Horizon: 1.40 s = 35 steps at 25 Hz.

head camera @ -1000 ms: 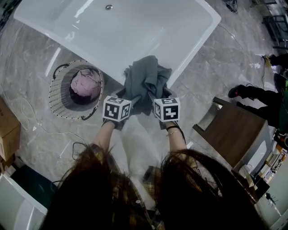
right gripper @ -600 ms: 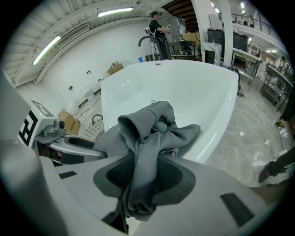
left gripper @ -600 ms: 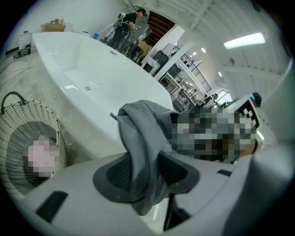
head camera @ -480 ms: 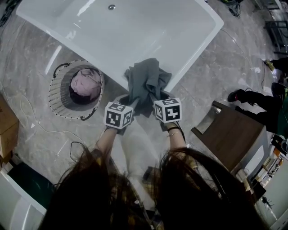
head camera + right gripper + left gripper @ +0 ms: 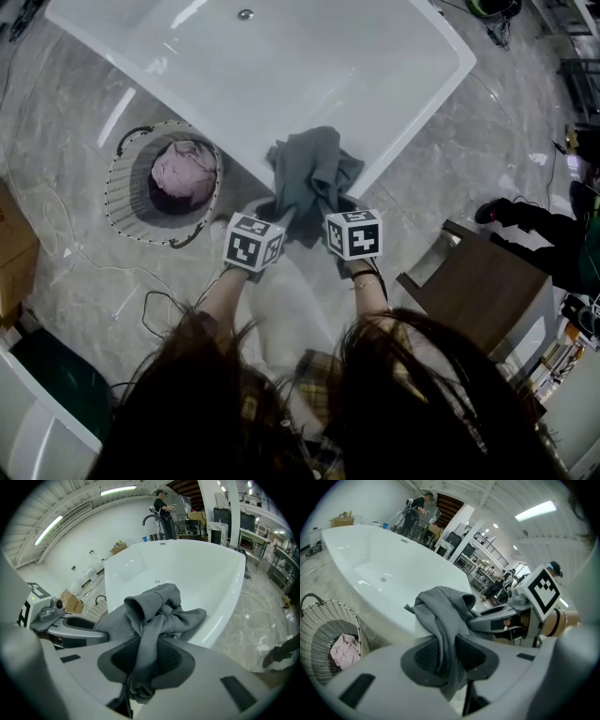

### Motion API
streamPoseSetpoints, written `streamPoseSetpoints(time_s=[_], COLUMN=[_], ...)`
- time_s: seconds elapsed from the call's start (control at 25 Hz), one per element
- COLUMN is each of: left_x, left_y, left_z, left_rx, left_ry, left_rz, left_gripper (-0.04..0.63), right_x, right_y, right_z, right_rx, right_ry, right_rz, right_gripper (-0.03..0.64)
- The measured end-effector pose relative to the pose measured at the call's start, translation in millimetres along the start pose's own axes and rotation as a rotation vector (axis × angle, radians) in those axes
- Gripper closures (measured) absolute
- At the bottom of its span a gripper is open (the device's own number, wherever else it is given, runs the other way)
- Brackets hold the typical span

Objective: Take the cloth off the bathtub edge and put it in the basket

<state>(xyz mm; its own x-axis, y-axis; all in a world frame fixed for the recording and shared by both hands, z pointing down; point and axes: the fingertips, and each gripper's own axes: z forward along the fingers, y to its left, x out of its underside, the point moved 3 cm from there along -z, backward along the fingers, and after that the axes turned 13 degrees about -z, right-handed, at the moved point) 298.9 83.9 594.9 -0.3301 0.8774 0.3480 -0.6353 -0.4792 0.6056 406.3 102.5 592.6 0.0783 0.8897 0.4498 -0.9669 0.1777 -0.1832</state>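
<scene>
A grey cloth (image 5: 309,178) hangs over the near edge of the white bathtub (image 5: 309,66). Both grippers hold its lower hem. My left gripper (image 5: 446,658) has just been closing, and its pads pinch a fold of the cloth (image 5: 440,616). My right gripper (image 5: 146,660) has likewise just been closing, and a bunched strip of the cloth (image 5: 159,616) is clamped between its pads. In the head view the left gripper (image 5: 265,217) and the right gripper (image 5: 339,211) sit side by side at the cloth's bottom edge. The round wicker basket (image 5: 127,208) stands on the floor to the left.
A pink garment (image 5: 183,169) lies inside the basket. A brown wooden stool (image 5: 487,281) stands at the right. A cardboard box (image 5: 14,253) sits at the far left, and a thin cable (image 5: 112,267) trails across the marble floor. A person's feet (image 5: 534,202) show at the right edge.
Both grippers have closed onto the cloth's lower hem. The hands stayed almost where they were, while the head view shifted slightly.
</scene>
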Motion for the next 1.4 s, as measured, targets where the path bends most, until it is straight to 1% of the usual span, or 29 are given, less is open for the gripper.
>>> streamPoseSetpoints(time_s=[0.28, 0.56, 0.92, 1.12, 1.4], left_x=[-7, -15, -21, -20, -18], left_y=[5, 19, 62, 94, 141], left_z=[-9, -37, -100, -140, -201], left_rx=[0.015, 0.03, 0.019, 0.002, -0.035], left_ry=[-0.02, -0.079, -0.16, -0.208, -0.272], left_rz=[0.031, 0.028, 0.005, -0.003, -0.018], left_gripper=[0.499, 0.511, 0.526, 0.529, 0.529], right_x=[-5, -25, -65, -88, -123], right_y=[9, 35, 115, 163, 233], right_z=[-1, 0, 17, 30, 46], right_rx=[-0.014, -0.02, -0.072, -0.097, -0.144], right_ry=[-0.031, -0.077, -0.099, -0.149, -0.198], right_rz=[0.027, 0.028, -0.058, -0.076, -0.131], right_gripper=[0.529, 0.534, 0.54, 0.541, 0.541])
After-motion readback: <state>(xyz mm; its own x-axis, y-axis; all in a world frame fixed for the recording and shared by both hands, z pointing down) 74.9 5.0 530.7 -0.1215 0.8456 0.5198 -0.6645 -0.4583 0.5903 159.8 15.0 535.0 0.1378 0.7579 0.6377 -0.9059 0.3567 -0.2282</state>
